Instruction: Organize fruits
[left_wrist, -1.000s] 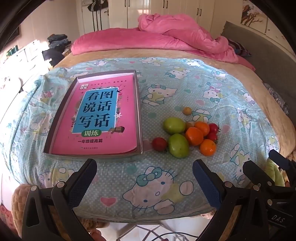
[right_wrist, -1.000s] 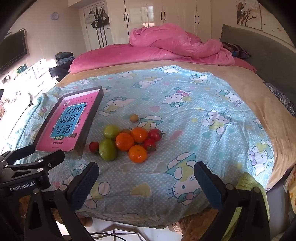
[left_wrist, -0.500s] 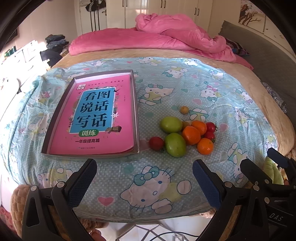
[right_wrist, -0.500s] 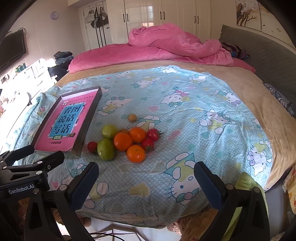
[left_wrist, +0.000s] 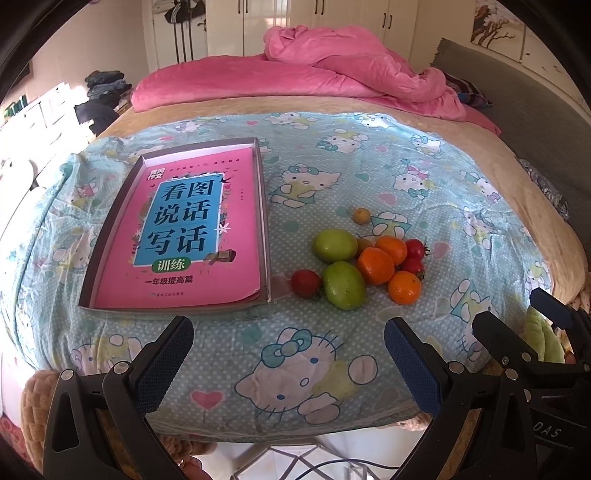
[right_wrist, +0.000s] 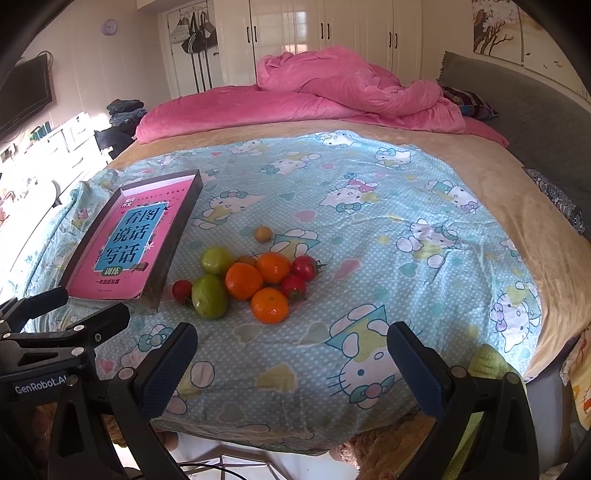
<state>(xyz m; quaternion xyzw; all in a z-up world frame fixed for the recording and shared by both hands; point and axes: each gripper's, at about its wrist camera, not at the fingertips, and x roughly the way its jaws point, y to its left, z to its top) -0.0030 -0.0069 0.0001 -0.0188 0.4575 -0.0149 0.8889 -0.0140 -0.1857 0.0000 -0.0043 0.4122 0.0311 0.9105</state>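
Bedroom, bed under a cartoon-cat sheet (left_wrist: 332, 177). Nothing sorted yet, I judge: the fruit pile (left_wrist: 364, 271) sits loose near the sheet's front edge, just right of the shallow box (left_wrist: 264, 206) holding a pink book (left_wrist: 184, 225); one small yellow fruit (left_wrist: 360, 215) lies apart behind. My left gripper (left_wrist: 288, 354) and right gripper (right_wrist: 291, 354) hover short of the pile, fingers spread, holding nothing.
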